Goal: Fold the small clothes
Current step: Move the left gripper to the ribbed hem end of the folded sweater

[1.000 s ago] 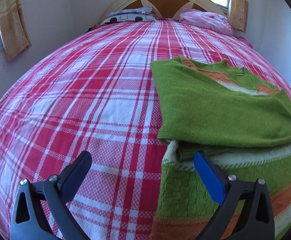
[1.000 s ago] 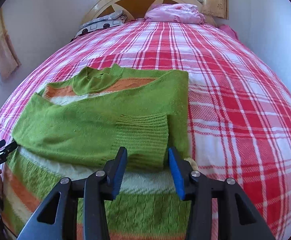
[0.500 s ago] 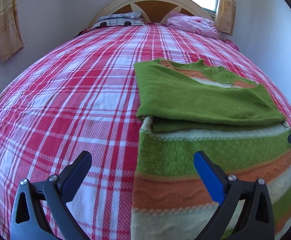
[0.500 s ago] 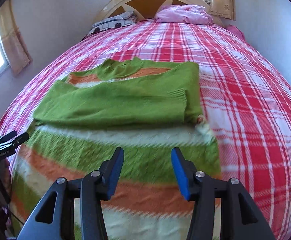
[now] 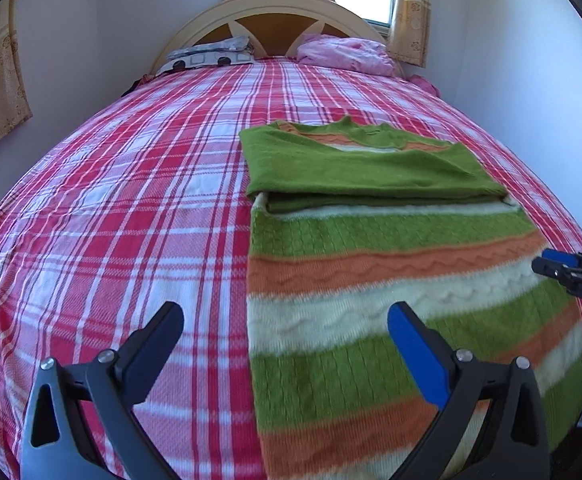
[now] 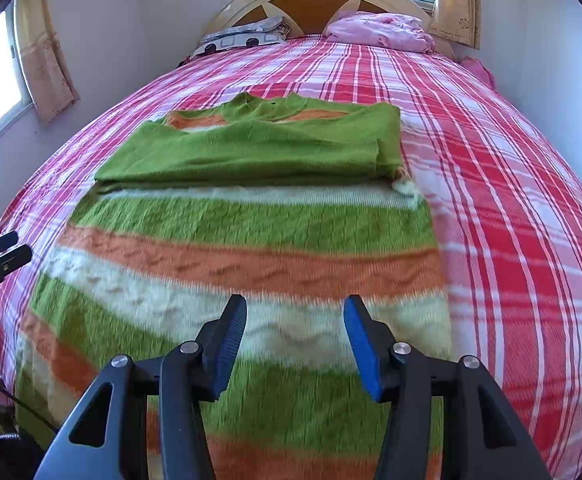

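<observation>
In the left wrist view, the left claw [image 5: 285, 326] hangs above the bed [image 5: 131, 208] with its jaws spread wide and nothing between them; one finger is over the red plaid sheet, the other over the sweater [image 5: 371, 264]. The striped green, orange and cream sweater lies flat on the right half of the bed, its green sleeves folded across the chest. At the right edge, the tip of the right claw [image 5: 559, 266] shows near the sweater's side.

In the right wrist view, the right claw [image 6: 295, 334] hovers over the sweater's [image 6: 251, 240] lower stripes; its jaws have just been opening, stand about half apart and grip nothing. The left claw [image 6: 1, 252] peeks in at the left edge, beside the sweater's hem side. Two pillows [image 6: 379, 30] sit by the headboard [image 6: 311, 0].
</observation>
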`<state>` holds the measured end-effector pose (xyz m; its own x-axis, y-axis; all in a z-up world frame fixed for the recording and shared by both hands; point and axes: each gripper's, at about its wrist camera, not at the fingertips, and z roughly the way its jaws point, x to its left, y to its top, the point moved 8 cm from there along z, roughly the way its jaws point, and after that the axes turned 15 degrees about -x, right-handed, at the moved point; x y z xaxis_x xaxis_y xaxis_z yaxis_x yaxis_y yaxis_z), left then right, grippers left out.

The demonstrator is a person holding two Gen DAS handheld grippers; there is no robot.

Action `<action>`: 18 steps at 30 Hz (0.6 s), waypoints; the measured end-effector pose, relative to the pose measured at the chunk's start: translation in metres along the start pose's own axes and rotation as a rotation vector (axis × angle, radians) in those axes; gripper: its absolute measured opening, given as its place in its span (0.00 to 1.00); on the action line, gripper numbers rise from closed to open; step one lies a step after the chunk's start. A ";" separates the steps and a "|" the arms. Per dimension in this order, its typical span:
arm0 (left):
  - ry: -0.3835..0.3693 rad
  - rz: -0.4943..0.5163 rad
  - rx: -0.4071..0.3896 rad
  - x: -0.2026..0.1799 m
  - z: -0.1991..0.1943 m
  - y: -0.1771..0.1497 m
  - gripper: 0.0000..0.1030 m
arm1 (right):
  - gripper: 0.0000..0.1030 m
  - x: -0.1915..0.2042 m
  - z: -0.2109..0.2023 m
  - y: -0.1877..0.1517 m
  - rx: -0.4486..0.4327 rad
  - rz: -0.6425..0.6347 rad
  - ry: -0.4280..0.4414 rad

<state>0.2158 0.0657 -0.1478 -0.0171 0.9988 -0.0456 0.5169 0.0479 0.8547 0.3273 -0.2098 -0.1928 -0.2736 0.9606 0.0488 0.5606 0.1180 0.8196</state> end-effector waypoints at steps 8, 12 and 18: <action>0.003 0.052 -0.012 0.005 -0.050 -0.021 1.00 | 0.51 0.008 -0.024 -0.022 0.009 -0.028 0.003; -0.030 0.001 0.030 0.006 -0.067 -0.038 1.00 | 0.51 0.013 -0.036 -0.038 0.021 -0.017 0.007; -0.116 -0.063 0.139 -0.008 -0.084 -0.088 0.97 | 0.51 0.018 -0.071 -0.066 0.010 -0.037 -0.009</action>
<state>0.0982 0.0547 -0.1790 0.0413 0.9857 -0.1633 0.6314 0.1009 0.7689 0.2298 -0.2182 -0.2057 -0.2875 0.9577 0.0130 0.5583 0.1565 0.8147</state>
